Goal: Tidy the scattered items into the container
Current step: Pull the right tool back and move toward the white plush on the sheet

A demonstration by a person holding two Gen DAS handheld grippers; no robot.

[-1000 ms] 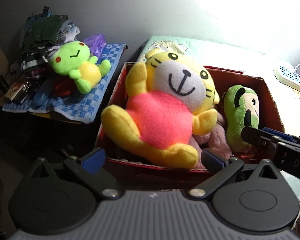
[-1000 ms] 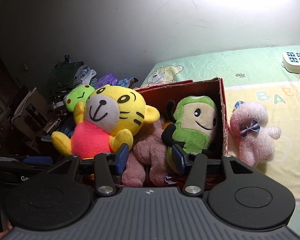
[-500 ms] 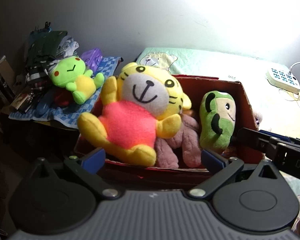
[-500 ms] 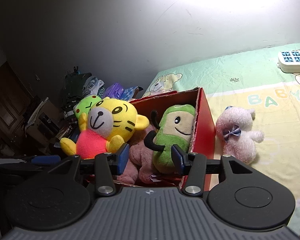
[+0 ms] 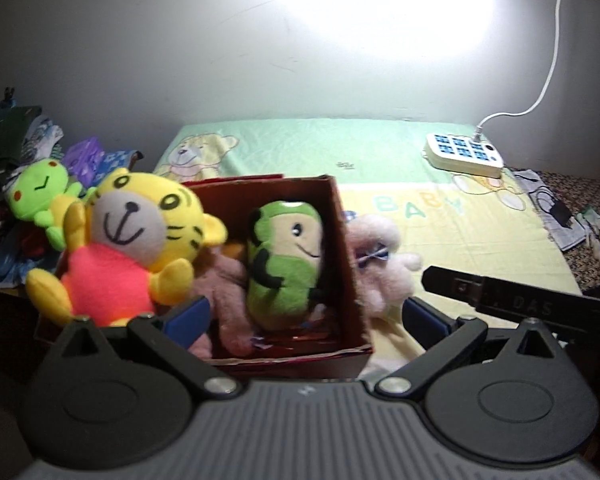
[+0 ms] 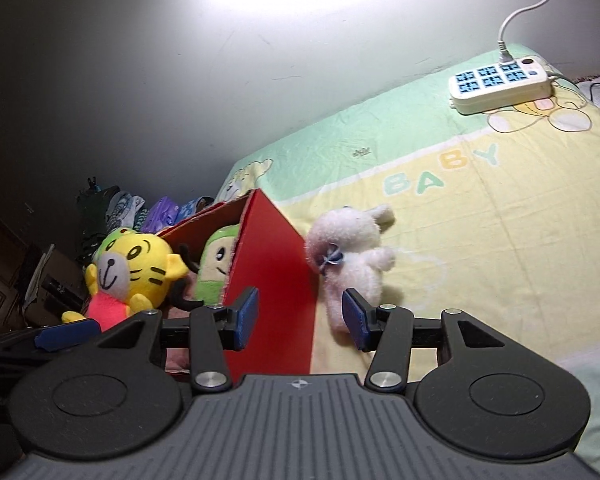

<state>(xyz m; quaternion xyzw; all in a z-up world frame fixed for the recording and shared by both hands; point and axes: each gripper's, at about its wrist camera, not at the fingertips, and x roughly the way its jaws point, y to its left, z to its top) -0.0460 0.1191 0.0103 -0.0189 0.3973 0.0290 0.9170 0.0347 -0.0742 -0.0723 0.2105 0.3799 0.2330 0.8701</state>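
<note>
My right gripper hangs wide at the lower centre, blue pads bare, straddling the red box wall and the fuzzy pink bunny lying outside it on the sheet. My left gripper gapes wide too, holding nothing. Inside the stiff cardboard box sit plush toys — a yellow tiger, a rounded green doll. Beyond, a soft printed sheet carries a glossy power strip at the upper right — behind it, a plain lit wall.
</note>
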